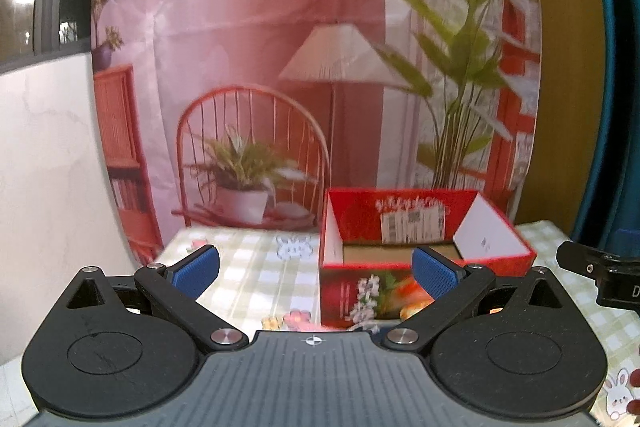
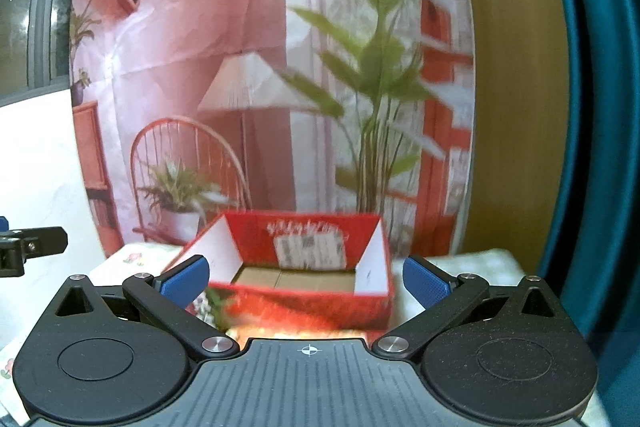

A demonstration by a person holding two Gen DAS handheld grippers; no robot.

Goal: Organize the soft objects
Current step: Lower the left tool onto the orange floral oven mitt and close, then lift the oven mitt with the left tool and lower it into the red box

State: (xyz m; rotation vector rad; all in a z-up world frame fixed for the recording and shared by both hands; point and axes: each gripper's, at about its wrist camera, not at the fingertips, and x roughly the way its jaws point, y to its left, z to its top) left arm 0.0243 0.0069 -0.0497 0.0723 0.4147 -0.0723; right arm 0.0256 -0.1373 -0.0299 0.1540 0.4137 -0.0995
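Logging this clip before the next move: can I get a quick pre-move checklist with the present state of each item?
1. Left hand-held gripper open and holding nothing: ok.
2. Right hand-held gripper open and holding nothing: ok.
3. Red box open at the top, flaps up: ok.
4. Box interior free: ok, only its brown bottom shows.
5. Soft objects located: not ok, none in either view.
6. Box resting flat on the checked tablecloth: ok.
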